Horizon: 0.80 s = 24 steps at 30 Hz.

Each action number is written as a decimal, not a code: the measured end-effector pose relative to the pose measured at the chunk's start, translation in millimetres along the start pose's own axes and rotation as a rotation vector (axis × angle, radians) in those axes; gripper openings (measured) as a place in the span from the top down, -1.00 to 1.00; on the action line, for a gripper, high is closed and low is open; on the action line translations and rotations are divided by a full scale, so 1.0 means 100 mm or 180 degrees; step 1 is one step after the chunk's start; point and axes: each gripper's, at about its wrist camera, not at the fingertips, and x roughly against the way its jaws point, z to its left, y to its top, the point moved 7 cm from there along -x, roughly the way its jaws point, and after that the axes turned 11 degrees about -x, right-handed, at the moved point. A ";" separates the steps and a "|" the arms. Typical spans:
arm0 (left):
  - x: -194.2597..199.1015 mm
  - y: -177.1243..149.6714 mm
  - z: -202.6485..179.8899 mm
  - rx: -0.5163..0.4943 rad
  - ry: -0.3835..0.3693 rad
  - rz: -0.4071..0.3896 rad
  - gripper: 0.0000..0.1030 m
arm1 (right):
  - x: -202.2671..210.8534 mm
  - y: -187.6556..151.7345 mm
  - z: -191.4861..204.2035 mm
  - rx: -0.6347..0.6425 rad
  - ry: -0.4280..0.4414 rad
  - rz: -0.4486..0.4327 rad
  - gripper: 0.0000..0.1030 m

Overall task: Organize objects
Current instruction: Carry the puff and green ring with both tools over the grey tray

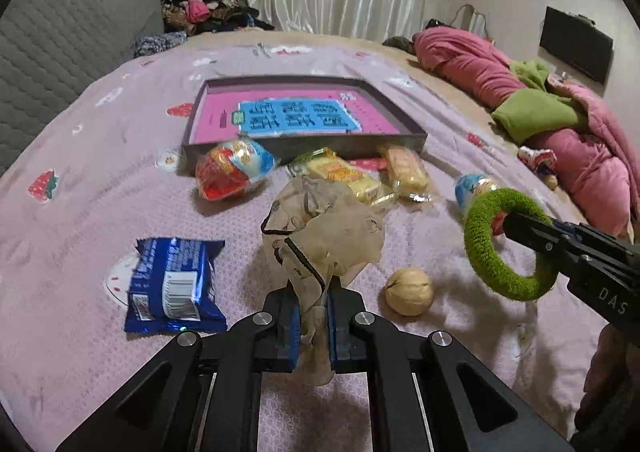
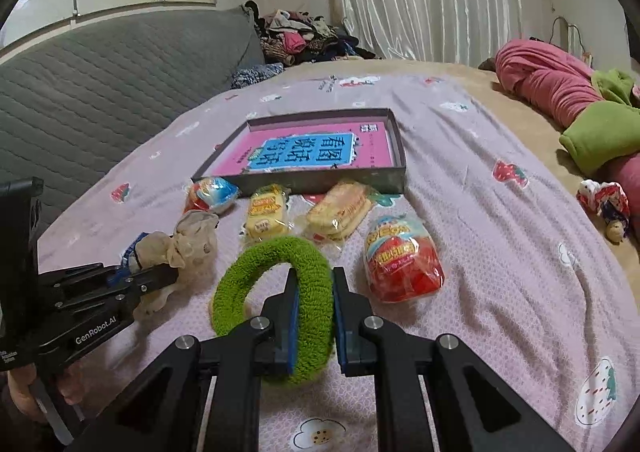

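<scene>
- Left tongs (image 1: pixel 312 294): pinching crumpled beige fabric pouch (image 1: pixel 324 228) by its lower end, pads pressed tight on it; pouch w/ black trim bunches up ahead of the tips, off the bed.
- Right tongs (image 2: pixel 314 306): clamped on green fuzzy ring (image 2: pixel 276 284), one side of the loop squeezed betw. the blue pads; rest of loop sticks out to the left of the tips, raised over the bedspread (image 2: pixel 500 252).
- Blue snack packet (image 1: pixel 174 284): flat on bedspread, just left of left tongs.
- Walnut (image 1: pixel 409 291): on bedspread, near right of left tongs, below the ring as left cam sees it.
- Two yellow snack packs (image 2: pixel 268 214) (image 2: pixel 340 214): side by side ahead of right tongs, betw. tongs and box.
- Red-blue wrapped egg toy (image 2: pixel 402 258): just right of right tongs' tips; a second one (image 2: pixel 210 192) ahead-left, touching box's near wall.
- Shallow dark box (image 2: pixel 320 180): beyond the snacks, open top, pink-blue printed sheet flat inside.
- Pink & green bedding (image 2: pixel 560 92): heaped far right, well apart from both tongs.
- Grey quilted headboard (image 2: pixel 100 80): far left.
</scene>
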 end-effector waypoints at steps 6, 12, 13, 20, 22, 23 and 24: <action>0.15 0.07 -0.01 -0.0025 0.0113 -0.0067 0.81 | 0.08 0.05 0.08 0.0064 0.0035 -0.0062 0.72; 0.30 0.10 0.02 -0.0015 0.0306 -0.0070 0.81 | 0.23 0.09 0.12 0.0094 0.0017 -0.0167 0.72; 0.33 0.11 0.04 -0.0005 0.0354 -0.0076 0.81 | 0.24 0.10 0.13 0.0103 0.0012 -0.0167 0.72; 0.57 0.14 0.09 0.0061 0.0576 -0.0101 0.80 | 0.40 0.14 0.16 0.0101 -0.0036 -0.0178 0.72; 0.64 0.15 0.09 0.0083 0.0583 -0.0096 0.80 | 0.45 0.17 0.18 0.0091 -0.0022 -0.0182 0.72; 0.71 0.17 0.09 0.0086 0.0611 -0.0113 0.80 | 0.49 0.19 0.19 0.0100 -0.0016 -0.0197 0.72; 0.75 0.18 0.09 0.0079 0.0635 -0.0122 0.80 | 0.52 0.20 0.20 0.0112 -0.0020 -0.0204 0.72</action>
